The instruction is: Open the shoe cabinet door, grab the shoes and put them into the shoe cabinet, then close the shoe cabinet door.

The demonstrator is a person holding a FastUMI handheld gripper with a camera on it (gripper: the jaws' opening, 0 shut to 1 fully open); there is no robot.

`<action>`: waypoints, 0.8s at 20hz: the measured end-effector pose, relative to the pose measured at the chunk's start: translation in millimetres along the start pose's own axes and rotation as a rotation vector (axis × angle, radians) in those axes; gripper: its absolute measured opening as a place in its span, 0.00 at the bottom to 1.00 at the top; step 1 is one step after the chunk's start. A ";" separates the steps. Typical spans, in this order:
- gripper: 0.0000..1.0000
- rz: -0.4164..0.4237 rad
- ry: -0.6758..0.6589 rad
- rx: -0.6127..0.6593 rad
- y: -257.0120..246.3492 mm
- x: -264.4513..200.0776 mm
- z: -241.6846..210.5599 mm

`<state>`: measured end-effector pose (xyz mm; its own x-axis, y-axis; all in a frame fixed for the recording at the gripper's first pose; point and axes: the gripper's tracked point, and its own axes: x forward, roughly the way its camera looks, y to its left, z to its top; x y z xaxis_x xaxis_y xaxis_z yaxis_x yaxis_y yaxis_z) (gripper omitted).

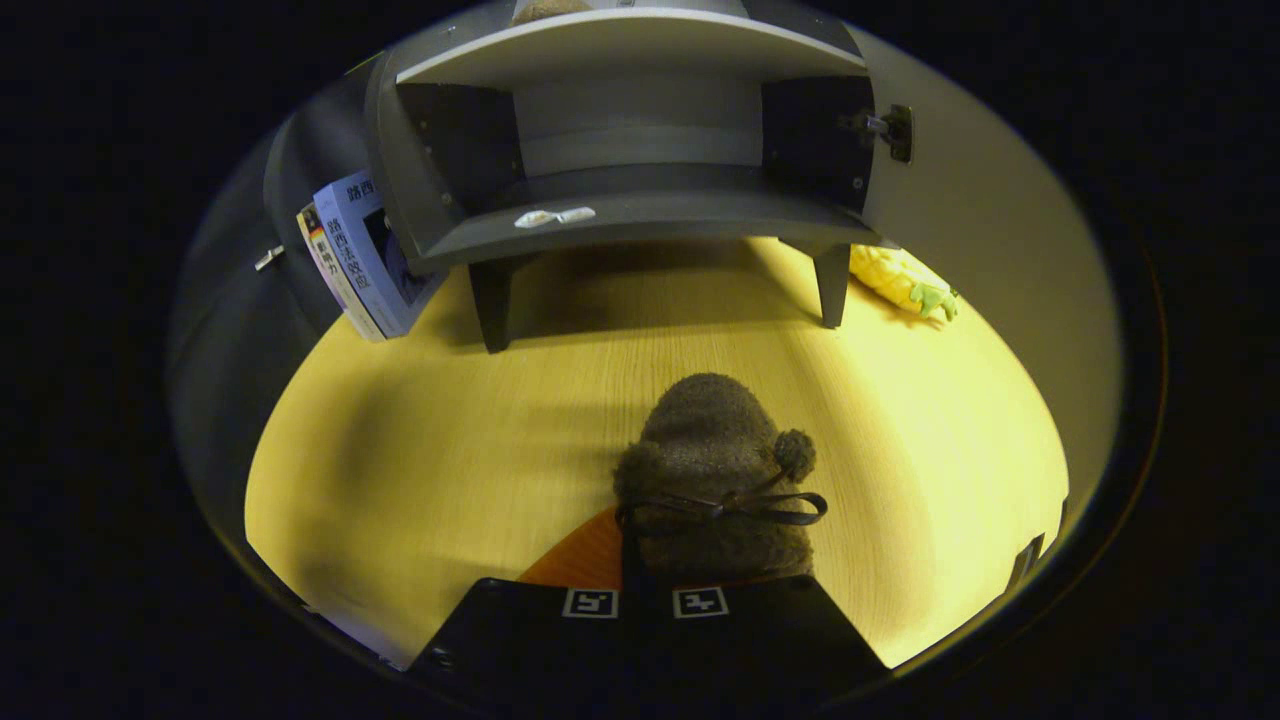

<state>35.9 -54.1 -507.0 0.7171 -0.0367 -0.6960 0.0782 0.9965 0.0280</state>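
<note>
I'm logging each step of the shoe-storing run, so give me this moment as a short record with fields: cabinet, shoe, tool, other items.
cabinet: on the wooden table, doors open, a small white packet on its shelf
shoe: brown, fuzzy, bow and pompom, just ahead of the tool, short of the cabinet
tool: fingers close together at the shoe's heel; grip hidden
other items: books left of the cabinet, yellow toy to its right
</note>
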 end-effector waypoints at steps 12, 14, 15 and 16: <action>0.05 0.000 -0.211 -0.062 25.3 -122.3 152.9; 0.05 -0.004 -0.258 -0.062 25.8 -140.9 179.1; 0.05 -0.003 -0.280 -0.064 27.0 -147.8 193.0; 0.05 -0.007 -0.296 -0.066 27.3 -154.5 205.9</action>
<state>69.9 -36.6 -251.0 0.8883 -0.0539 -0.4561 0.0457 0.9985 -0.0291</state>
